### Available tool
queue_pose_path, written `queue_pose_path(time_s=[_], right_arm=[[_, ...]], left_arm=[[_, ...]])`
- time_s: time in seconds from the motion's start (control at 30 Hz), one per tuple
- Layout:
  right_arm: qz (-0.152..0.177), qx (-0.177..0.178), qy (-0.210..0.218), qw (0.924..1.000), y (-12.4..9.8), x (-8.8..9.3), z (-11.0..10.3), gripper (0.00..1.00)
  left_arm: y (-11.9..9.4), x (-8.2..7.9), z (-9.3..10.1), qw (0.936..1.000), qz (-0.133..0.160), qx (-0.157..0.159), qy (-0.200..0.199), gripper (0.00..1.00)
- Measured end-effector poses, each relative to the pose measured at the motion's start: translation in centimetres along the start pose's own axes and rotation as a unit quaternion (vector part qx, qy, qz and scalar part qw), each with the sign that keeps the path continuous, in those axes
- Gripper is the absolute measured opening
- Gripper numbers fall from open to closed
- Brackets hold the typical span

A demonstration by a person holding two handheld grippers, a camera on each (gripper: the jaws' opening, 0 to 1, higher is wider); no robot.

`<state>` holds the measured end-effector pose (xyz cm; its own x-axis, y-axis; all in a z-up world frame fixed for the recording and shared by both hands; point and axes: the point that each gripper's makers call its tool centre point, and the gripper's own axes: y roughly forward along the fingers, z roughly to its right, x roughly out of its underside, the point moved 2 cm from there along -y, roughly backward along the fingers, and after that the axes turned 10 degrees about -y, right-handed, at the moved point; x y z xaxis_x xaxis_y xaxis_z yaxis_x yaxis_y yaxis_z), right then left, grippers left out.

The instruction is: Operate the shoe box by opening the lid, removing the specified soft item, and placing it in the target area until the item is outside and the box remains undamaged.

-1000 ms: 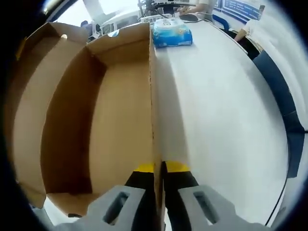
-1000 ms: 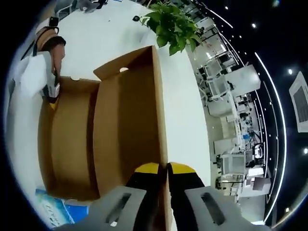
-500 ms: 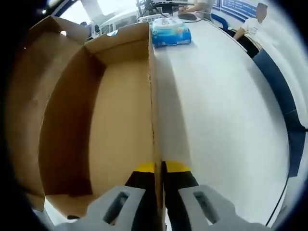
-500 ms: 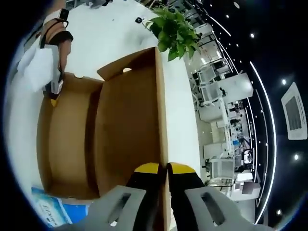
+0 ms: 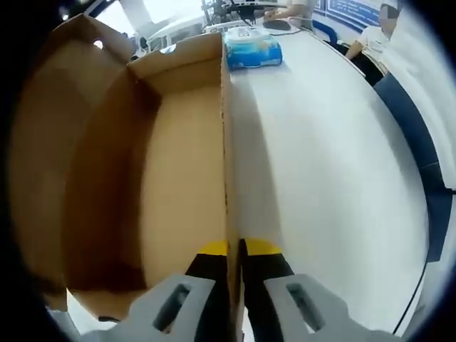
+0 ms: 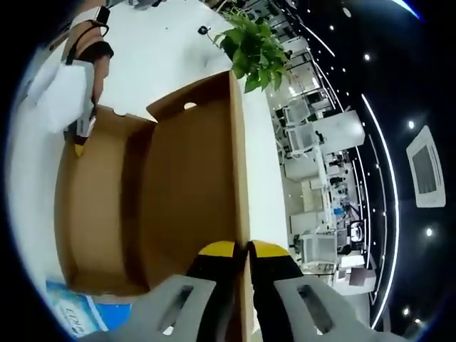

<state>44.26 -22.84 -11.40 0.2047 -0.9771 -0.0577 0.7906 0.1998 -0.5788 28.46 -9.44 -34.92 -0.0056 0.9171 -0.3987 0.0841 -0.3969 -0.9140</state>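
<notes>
The brown cardboard shoe box (image 5: 182, 178) lies open on the white table (image 5: 320, 157), and its inside is bare. My left gripper (image 5: 238, 248) is shut on the top edge of the box's right wall. The hinged lid (image 5: 50, 142) stands steeply along the box's left side. In the right gripper view my right gripper (image 6: 242, 248) is shut on the free edge of the lid (image 6: 189, 178), with the box (image 6: 92, 206) beyond it. The left gripper (image 6: 77, 146) shows at the box's far wall. A blue soft pack (image 5: 251, 50) lies on the table outside the box, past its far end.
The blue pack (image 6: 75, 313) also shows by the box's near corner. A green potted plant (image 6: 249, 46) stands beyond the lid. A white sleeve (image 6: 64, 96) sits behind the left gripper. A person (image 5: 370, 39) sits at the table's far right edge.
The lid has swung up and stands steeper beside the box, with my right gripper still shut on its edge. The left gripper and the box have stayed put.
</notes>
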Motion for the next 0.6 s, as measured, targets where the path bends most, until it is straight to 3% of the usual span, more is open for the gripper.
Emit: queue_pose_path(time_s=[0.6], right_arm=[[-0.004,0.038,-0.032,0.9988,-2.8,-1.4,-1.6,0.06]], left_arm=[[-0.1,0.0,0.0,1.0000,0.000,0.002,0.003,0.01]])
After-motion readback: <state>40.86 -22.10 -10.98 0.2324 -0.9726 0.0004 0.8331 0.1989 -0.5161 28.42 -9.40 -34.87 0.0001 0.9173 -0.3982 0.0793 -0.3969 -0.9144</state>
